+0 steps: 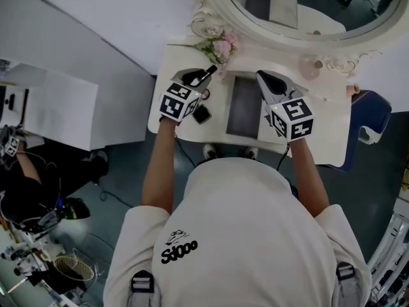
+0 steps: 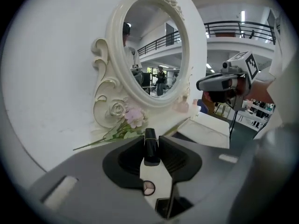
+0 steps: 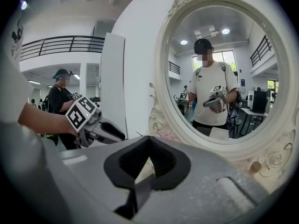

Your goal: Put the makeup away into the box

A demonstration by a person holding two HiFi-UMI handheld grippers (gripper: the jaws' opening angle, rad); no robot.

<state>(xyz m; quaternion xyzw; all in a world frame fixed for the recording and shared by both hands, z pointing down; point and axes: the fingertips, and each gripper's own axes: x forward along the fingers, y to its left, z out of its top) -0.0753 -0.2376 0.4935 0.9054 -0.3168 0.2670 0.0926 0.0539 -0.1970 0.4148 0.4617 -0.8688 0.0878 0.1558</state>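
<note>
Bright even indoor light, soft shadows, fisheye-warped edges, dark corners, blurred foreground

Large lab hall: balcony railing (image 2: 243, 28), cluttered workbench (image 1: 29, 264).

One print (image 1: 179, 253) can be read: "Sdooo", in black on the white shirt (image 1: 249, 229), at lower middle of the head view.

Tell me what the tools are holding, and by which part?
The left tool pinches a slim black makeup tube, probably lipstick, by its sides, with its top poking out. The right tool holds nothing.
</note>
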